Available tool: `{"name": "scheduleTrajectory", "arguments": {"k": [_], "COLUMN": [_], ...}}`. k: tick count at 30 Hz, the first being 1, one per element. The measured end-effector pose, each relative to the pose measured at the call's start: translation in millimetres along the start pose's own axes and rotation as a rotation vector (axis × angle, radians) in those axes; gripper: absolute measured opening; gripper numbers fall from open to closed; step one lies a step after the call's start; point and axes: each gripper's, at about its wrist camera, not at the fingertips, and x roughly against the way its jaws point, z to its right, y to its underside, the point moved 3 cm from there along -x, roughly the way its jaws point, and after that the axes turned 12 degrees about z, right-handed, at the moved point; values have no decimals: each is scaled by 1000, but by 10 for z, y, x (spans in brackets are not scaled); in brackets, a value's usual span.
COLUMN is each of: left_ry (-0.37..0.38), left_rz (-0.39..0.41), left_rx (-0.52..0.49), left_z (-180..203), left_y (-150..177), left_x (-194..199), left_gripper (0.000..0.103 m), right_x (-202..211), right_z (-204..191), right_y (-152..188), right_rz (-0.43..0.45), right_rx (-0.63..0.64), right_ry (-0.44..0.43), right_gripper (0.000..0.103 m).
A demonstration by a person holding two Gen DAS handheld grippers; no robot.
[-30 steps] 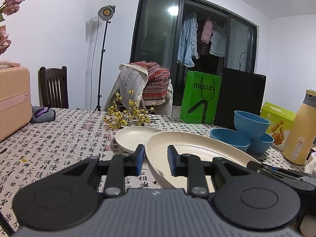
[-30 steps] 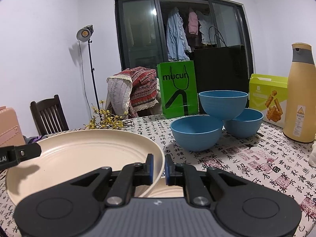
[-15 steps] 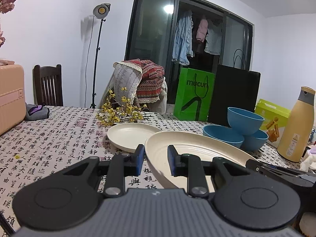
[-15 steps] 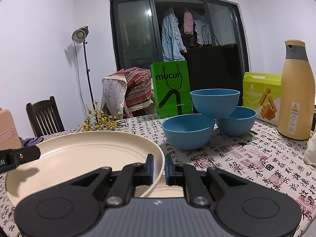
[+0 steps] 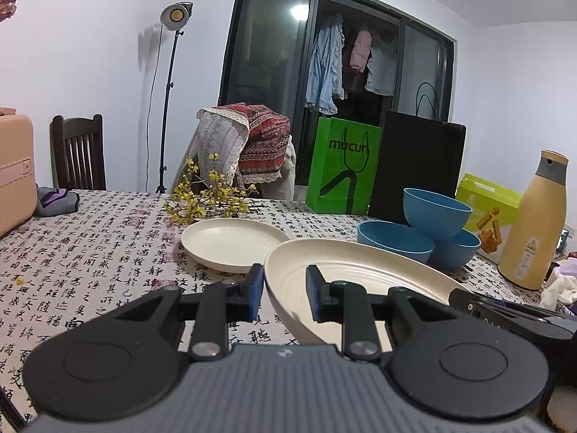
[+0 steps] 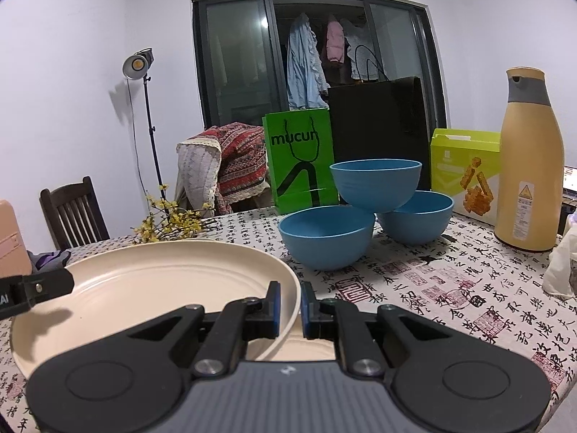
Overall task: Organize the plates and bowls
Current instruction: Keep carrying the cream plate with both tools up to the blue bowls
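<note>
Room: white walls, dark sliding glass door with clothes hanging behind it, one lamp on a stand (image 5: 175, 18).
Worktop (image 5: 90, 252): covered by a cloth printed with black calligraphy and red seals.
Plates, count: three cream ones seen. One large plate (image 5: 360, 281) (image 6: 151, 281) is held off the cloth by both tools; one smaller plate (image 5: 234, 240) lies flat behind it, near the yellow flower sprig (image 5: 209, 200); a sliver of a third plate (image 6: 306, 346) shows on the cloth under the large plate's right edge, right wrist view only.
Bowls, count: three blue bowls (image 6: 364, 213) (image 5: 418, 231), two on the cloth side by side, the third resting upright on their rims.
Left tool (image 5: 285, 294): clamped on the large plate's left rim, one pad outside, one inside the dish.
Right tool (image 6: 289, 306): clamped on the same plate's right rim, pads nearly together with the thin edge between them.
Bags, count: two upright at the far edge, one green bag (image 6: 301, 158), one black bag (image 6: 378, 126).
Other items: one tan flask (image 6: 530, 166) right of the bowls; one yellow-green box (image 6: 465, 173) between flask and black bag.
Chairs, count: two, one bare dark wood chair (image 5: 77, 151), one draped chair (image 5: 245, 144) under patterned throws.
</note>
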Motion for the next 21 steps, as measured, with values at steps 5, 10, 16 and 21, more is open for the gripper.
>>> {"name": "scheduleTrajectory", "arguments": {"k": [5,10,16,21], "left_ry": [9,16,22,29], "left_rz": [-3,-9,-14,-19], "left_rx": [-1,0,-1,-2], "left_z": [50,84,123,153], "left_y": [16,38,65,92], "left_x": [-18,-28,-47,-61], "left_gripper": [26,26,26,26], "right_x": [2,3,14,20], "right_z": [53,100,153,195], "right_y": [15,37,57,70], "right_rz": [-2,-5,-7,-8], "right_rx": [-4,-6,-9,-10], "right_ry": [9,16,24,31], "right_gripper": [11,11,11,11]}}
